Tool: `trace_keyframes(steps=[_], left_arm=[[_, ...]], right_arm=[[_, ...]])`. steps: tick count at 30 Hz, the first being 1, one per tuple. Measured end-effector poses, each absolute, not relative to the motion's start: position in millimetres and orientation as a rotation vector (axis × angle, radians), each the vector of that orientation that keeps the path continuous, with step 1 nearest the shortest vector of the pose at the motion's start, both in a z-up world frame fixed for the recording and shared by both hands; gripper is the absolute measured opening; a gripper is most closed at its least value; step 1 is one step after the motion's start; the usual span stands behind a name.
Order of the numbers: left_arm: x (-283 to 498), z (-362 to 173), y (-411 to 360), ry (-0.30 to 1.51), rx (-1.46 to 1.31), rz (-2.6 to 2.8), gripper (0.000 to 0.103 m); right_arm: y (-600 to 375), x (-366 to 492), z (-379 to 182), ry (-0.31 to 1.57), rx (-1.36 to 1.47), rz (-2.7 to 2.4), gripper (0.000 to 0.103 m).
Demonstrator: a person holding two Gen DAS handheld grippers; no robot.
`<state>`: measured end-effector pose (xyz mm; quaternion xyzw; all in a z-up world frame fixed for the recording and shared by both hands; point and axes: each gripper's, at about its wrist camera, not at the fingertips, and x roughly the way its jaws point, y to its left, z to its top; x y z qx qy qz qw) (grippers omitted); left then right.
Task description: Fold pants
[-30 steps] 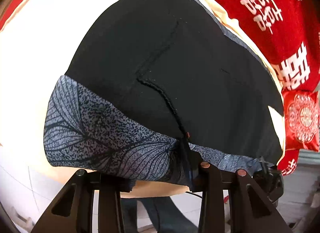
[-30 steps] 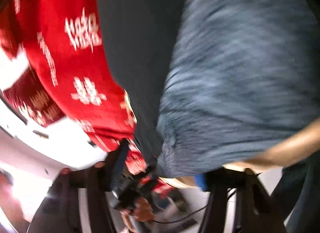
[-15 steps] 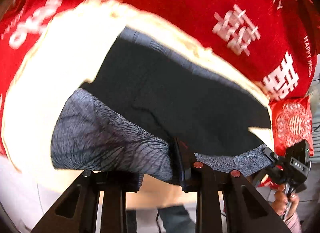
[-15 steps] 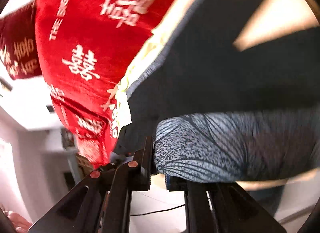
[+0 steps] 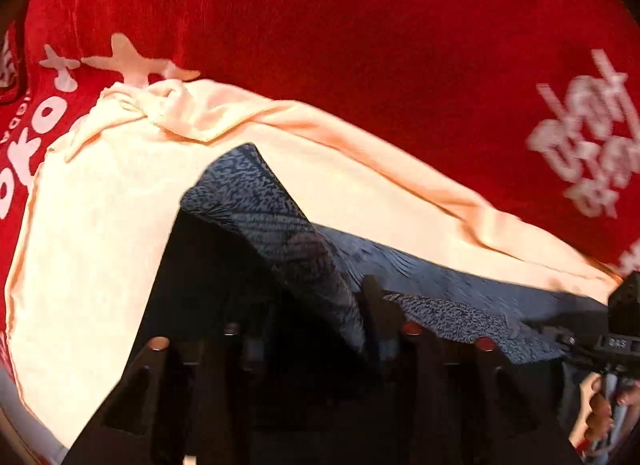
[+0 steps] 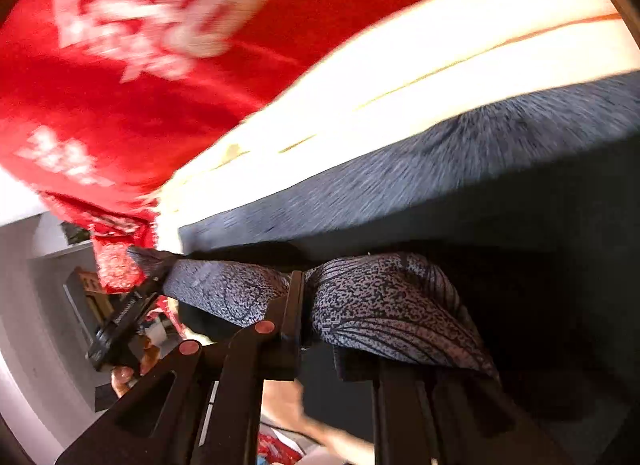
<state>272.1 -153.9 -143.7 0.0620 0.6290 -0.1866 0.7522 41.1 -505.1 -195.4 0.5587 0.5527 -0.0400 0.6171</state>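
The pants (image 5: 276,221) are blue-grey with a leaf print outside and black inside. They lie on a cream sheet (image 5: 100,225). My left gripper (image 5: 360,325) is shut on the printed near edge and holds it raised over the black part. My right gripper (image 6: 316,305) is shut on the same printed edge (image 6: 380,305) further along. The far printed edge (image 6: 460,157) lies flat against the sheet (image 6: 400,65). Each gripper shows in the other's view: the right one (image 5: 616,341) at the far right, the left one (image 6: 124,317) at the left.
A red blanket with white characters (image 5: 360,45) covers the bed beyond the cream sheet; it also fills the upper left of the right wrist view (image 6: 120,77). A small red cushion (image 6: 116,265) and a grey room with furniture lie past the bed's end.
Both grippers have carried the printed near edge up and forward over the black part toward the far edge. The black area in view has shrunk. The red blanket fills more of both views.
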Motion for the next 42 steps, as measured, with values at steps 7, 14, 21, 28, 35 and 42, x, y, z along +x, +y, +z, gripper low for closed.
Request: trace_keyframes(steps=[7,14,21,28,35,42], left_arm=[[274,-105,-146,1.321,0.156,-0.353,0.077],[248,-97,-152,1.313,0.279,-0.382,0.077],[222,-169,-190,1.311,0.404,-0.326,0.082],[202,-148,-198,1.303,0.535,-0.374,0.083],[155,-123,-204,1.346,0.555,-0.46,0.083],[104,-118,-233,1.326,0.607,-0.628,0.083]], right_arm=[[-503,42,-163,1.219,1.263,0.03,0.083],[-475,43,-108,1.214,1.017,0.027,0.056],[-455,66,-161,1.358,0.642,-0.085,0.046],[-475,31,-130,1.261,0.816,-0.042,0.054],[-482,-60,-101,1.176,0.988,-0.176,0.06],[-473,-197,-96,1.163,1.105,-0.44,0.06]])
